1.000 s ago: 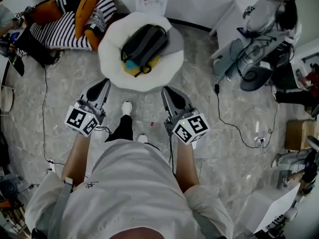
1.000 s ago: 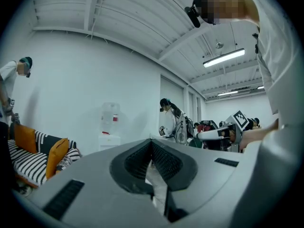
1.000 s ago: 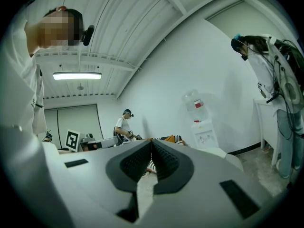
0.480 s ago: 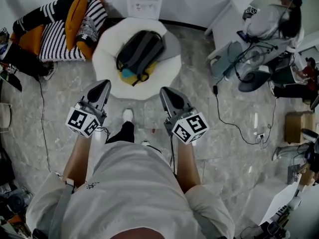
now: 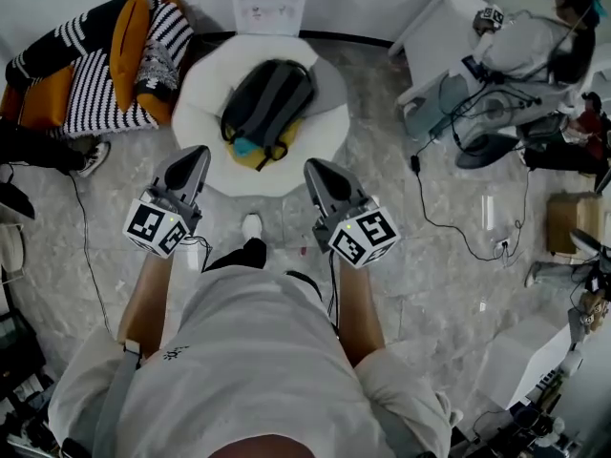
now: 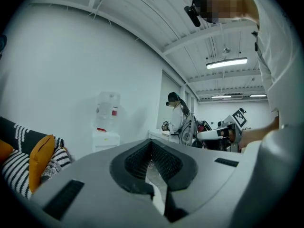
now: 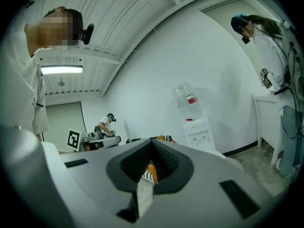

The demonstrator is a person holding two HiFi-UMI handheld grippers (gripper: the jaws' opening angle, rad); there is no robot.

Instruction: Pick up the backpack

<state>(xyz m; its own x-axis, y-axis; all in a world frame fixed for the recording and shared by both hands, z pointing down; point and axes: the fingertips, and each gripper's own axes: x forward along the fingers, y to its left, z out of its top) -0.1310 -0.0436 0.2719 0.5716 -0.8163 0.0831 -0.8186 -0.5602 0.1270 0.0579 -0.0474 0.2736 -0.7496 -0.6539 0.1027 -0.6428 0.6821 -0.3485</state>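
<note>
Head view: left gripper [image 5: 195, 154] and right gripper [image 5: 314, 168] hover short of the backpack [image 5: 268, 101] on its white cushion [image 5: 206, 147], fingers [image 6: 135, 163] closed and empty. Arriving shut, they'd shove it aside.

The grey stone floor [image 5: 449, 294] holds a round white seat [image 5: 202, 151]. A grey backpack [image 5: 267, 98] lies on the seat, on top of something yellow. A striped sofa [image 5: 95, 98] stands just beside the seat. A black cable [image 5: 418, 194] and a brown box [image 5: 570, 222] lie on the floor too.
</note>
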